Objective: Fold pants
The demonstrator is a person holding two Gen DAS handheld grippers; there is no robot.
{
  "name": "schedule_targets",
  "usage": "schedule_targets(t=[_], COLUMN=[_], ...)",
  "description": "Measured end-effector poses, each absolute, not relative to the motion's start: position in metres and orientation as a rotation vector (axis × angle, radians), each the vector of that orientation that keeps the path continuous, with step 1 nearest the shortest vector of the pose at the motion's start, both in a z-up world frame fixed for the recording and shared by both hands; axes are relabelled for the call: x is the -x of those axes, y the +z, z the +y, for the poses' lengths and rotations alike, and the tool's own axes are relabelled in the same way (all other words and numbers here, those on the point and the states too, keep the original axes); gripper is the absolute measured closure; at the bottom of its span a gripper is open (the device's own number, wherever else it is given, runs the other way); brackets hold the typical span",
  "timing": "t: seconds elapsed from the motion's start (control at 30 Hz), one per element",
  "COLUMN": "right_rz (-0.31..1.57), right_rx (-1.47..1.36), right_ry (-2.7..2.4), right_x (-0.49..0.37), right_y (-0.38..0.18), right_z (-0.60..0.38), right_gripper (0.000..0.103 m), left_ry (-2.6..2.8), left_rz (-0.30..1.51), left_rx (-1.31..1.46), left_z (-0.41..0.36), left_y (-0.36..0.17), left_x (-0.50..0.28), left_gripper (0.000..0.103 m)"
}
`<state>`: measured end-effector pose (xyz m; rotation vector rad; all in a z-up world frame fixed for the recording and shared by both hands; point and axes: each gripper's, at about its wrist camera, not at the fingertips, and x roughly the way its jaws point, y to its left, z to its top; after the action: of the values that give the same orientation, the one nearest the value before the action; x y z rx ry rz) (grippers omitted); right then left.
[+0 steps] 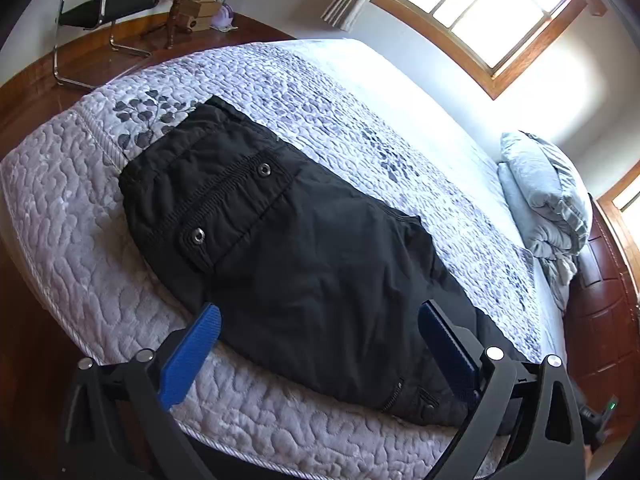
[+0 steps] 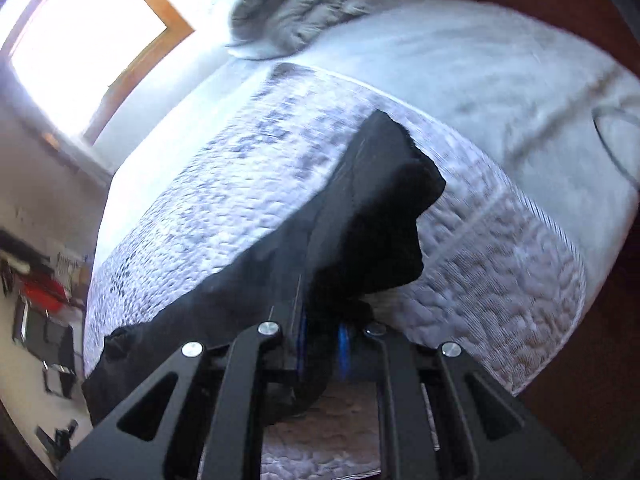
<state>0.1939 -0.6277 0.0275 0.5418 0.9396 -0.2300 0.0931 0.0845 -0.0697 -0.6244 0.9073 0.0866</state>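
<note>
Quilted lavender bedspread (image 1: pixel 80 240) carries the black cargo pants (image 1: pixel 280 240), already doubled, lying ahead between my left fingers (image 1: pixel 320 344), spread apart and empty. My right fingers (image 2: pixel 324 344) are clamped on black cloth, lifting it; folding remains.

Pants (image 1: pixel 288 248) on bed (image 1: pixel 80 248); duvet (image 1: pixel 544 200) behind

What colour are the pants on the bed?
Black. The pants show best in the left wrist view, spread on the quilted bed.
</note>
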Motion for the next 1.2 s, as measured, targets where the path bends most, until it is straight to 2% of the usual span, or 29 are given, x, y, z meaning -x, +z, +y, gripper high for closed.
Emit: schedule_targets(t=[0.2, 0.4, 0.67, 1.03, 1.2], right_rz=[0.924, 0.945, 0.999, 1.172, 1.167], right_rx=[-0.308, -0.127, -0.033, 0.119, 0.188], right_ry=[-0.103, 0.002, 0.159, 0.259, 0.261], right_x=[-0.223, -0.239, -0.247, -0.247, -0.238], right_y=[0.065, 0.072, 0.054, -0.025, -0.032], right_z=[-0.547, -0.472, -0.396, -0.311, -0.290], right_gripper=[0.092, 0.092, 0.092, 0.092, 0.092], left_ry=[0.068, 0.089, 0.127, 0.148, 0.155], left_rz=[0.894, 0.879, 0.862, 0.875, 0.881], left_rx=[0.666, 0.690, 0.737, 0.783, 0.787], left_z=[0.088, 0.101, 0.121, 0.132, 0.134], left_y=[-0.071, -0.071, -0.077, -0.088, -0.092], left_x=[-0.082, -0.072, -0.059, -0.049, -0.047], left_gripper=[0.004, 0.004, 0.004, 0.004, 0.004])
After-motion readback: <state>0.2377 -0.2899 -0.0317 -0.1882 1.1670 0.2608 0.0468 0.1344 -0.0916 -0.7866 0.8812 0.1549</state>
